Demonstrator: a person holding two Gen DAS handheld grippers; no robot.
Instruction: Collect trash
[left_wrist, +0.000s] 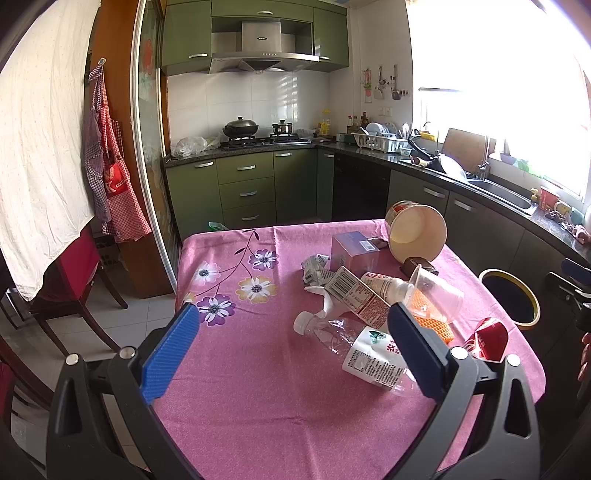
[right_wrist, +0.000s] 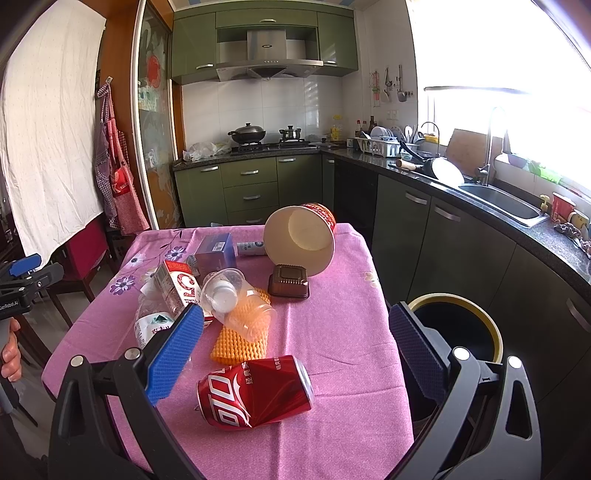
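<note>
Trash lies on a pink flowered tablecloth (left_wrist: 236, 369) (right_wrist: 332, 332). A crushed red cola can (right_wrist: 255, 391) (left_wrist: 489, 338) lies nearest my right gripper (right_wrist: 295, 332), which is open just above it. Behind it sit an orange foam net (right_wrist: 240, 339), a clear plastic cup (right_wrist: 236, 299) (left_wrist: 437, 293), a carton (right_wrist: 177, 284) (left_wrist: 356, 297), a crumpled water bottle (left_wrist: 354, 347) (right_wrist: 151, 317), a purple box (left_wrist: 354, 249) (right_wrist: 216, 251), a brown tray (right_wrist: 290, 282) and a tipped noodle bowl (left_wrist: 415, 232) (right_wrist: 301, 240). My left gripper (left_wrist: 291, 321) is open, short of the bottle.
A black bin with a yellow rim (right_wrist: 458, 328) (left_wrist: 511, 295) stands on the floor right of the table. Green cabinets and a dark counter with a sink (right_wrist: 498, 203) run along the right. A chair (left_wrist: 74, 273) stands at the left. A hand (right_wrist: 11, 354) holds the left gripper.
</note>
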